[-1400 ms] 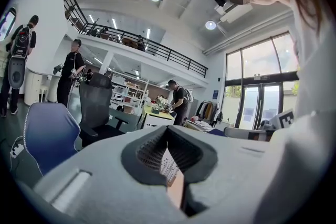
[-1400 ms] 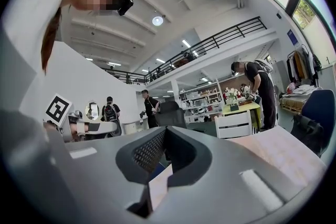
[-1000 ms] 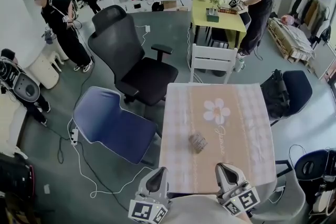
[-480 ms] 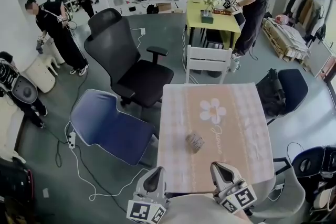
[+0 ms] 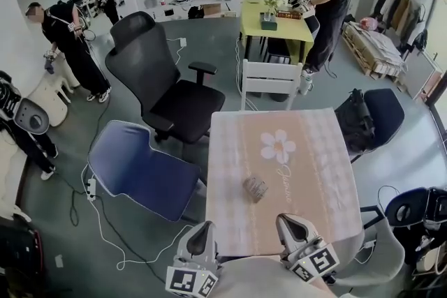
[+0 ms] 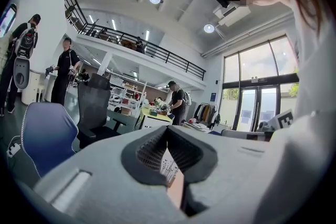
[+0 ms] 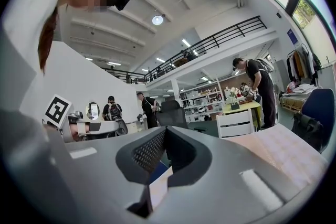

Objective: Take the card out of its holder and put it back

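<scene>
Head view shows the card holder (image 5: 255, 188) lying flat on the table (image 5: 318, 150), a little left of the middle, between the flower print and the near edge. It is too small here to tell whether the card sits inside it, and no loose card shows on the cloth.

With the holder alone on the cloth and neither tool on it, the scene fits two stages equally: the card waiting inside to be drawn out, or the card slid back in and the holder let go. The pictures do not settle which, so no particular move follows from them. Any work on the holder would need one tool to pin it down and the other to pinch the card's thin edge.

Both tools are drawn in close to the person's body and point level, out across the table. The left gripper (image 5: 201, 234) sits by the near left corner, and the right gripper (image 5: 292, 225) sits over the near edge; the holder lies ahead of them, between the two and well apart from both. In each gripper view the jaws are clenched tip to tip with nothing gripped, only cloth showing behind them.
</scene>
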A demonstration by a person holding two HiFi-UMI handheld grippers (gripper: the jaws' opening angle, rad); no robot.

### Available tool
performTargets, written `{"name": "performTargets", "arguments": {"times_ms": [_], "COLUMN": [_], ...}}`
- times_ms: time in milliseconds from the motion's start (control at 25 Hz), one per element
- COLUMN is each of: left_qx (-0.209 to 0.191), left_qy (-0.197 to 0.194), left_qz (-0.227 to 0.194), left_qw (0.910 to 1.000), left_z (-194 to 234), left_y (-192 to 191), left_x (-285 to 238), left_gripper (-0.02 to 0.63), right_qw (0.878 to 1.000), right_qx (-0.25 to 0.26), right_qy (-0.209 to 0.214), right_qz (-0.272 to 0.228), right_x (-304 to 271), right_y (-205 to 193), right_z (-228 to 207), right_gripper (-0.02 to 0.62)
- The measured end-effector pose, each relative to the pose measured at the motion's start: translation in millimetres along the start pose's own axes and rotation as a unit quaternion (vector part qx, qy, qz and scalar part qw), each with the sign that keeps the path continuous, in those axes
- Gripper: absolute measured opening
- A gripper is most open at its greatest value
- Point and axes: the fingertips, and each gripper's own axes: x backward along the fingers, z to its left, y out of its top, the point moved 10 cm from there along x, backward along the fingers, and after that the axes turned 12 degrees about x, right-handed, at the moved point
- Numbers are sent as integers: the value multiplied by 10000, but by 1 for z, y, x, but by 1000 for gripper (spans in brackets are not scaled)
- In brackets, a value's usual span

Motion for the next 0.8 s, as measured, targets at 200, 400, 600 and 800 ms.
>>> {"name": "performTargets", "arguments": {"times_ms": [200, 400, 600, 800], "left_qx": [-8, -4, -13, 24], "left_qy": [-56, -44, 16, 13], "left_qz": [62, 47, 34, 80], "left_qw": [10000, 10000, 10000, 10000], "left_z": [2, 3, 4, 3], "left_y": [-1, -2, -1, -2], "left_x": [-5, -3, 1, 0], "left_gripper": [0, 0, 0, 0], "right_qw": [9999, 10000, 10000, 9999], "right_qx": [-23, -7, -11, -29], "right_qy": [-86, -68, -17, -27], "right_qz": [50, 61, 54, 102], "right_x": [-1, 1, -2, -2], "right_y": [-1, -2, -2, -2], "right_z": [-2, 0, 2, 1], "right_gripper": [-2, -2, -2, -2]}}
